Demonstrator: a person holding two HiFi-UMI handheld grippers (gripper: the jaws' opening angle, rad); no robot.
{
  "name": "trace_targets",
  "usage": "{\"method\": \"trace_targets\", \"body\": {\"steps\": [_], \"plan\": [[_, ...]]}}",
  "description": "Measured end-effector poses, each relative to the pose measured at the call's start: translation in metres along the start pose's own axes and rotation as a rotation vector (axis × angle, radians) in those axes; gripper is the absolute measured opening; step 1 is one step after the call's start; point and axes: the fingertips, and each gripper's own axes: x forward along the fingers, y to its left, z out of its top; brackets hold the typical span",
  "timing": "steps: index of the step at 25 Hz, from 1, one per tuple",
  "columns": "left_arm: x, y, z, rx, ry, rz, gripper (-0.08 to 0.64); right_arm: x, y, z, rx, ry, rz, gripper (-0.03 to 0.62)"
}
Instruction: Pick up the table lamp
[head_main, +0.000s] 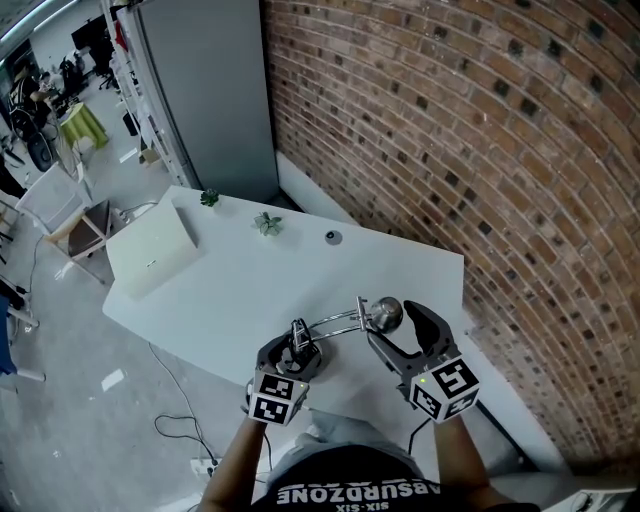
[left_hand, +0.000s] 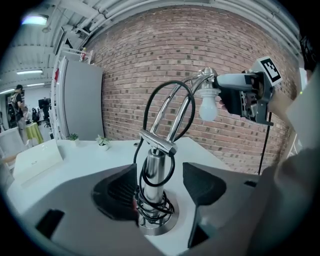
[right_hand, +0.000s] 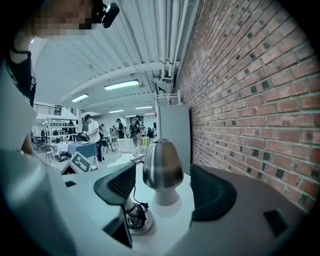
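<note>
Head view: a white table (head_main: 400, 270) runs from the centre left of the frame to the right, beside a brick wall (head_main: 480, 150). A white box (head_main: 150, 250) lies at the left end of the table. To its right, along the far edge, stand a small plant (head_main: 209, 198), a second plant (head_main: 267, 224) and a small dark disc (head_main: 333, 237). The table lamp (head_main: 335, 322) stands at the near edge of the table, in the lower centre of the frame. Its base is at the left, and its chrome arm arcs right to the shade (head_main: 387, 313). The left gripper (head_main: 297, 352) is at the base and the right gripper (head_main: 395, 325) is at the shade.

Left gripper view: the jaws stand wide apart on either side of the lamp's upright post (left_hand: 152, 172). The left pad lies close to the post, but contact cannot be confirmed. A clear gap separates the post from the right pad (left_hand: 202, 185). A black cord (left_hand: 148, 107) loops above the post and is coiled round its foot. The round base (left_hand: 157, 226) rests on the table. At the upper right of the frame, the right gripper flanks the white bulb (left_hand: 207, 107).

Right gripper view: the jaws stand wide apart with the shade between them. A gap shows on each side, so neither pad touches it.
</note>
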Motion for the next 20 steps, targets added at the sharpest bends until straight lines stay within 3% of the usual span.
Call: {"method": "trace_targets", "body": {"steps": [16, 20], "plan": [[0.020, 0.003, -0.006, -0.006, 0.034, -0.008, 0.268, 0.006, 0.001, 0.001, -0.033, 0.039, 0.113, 0.314], [0.023, 0.004, -0.008, -0.003, 0.044, -0.009, 0.268, 0.009, 0.003, -0.010, -0.127, 0.133, 0.173, 0.314]]}}
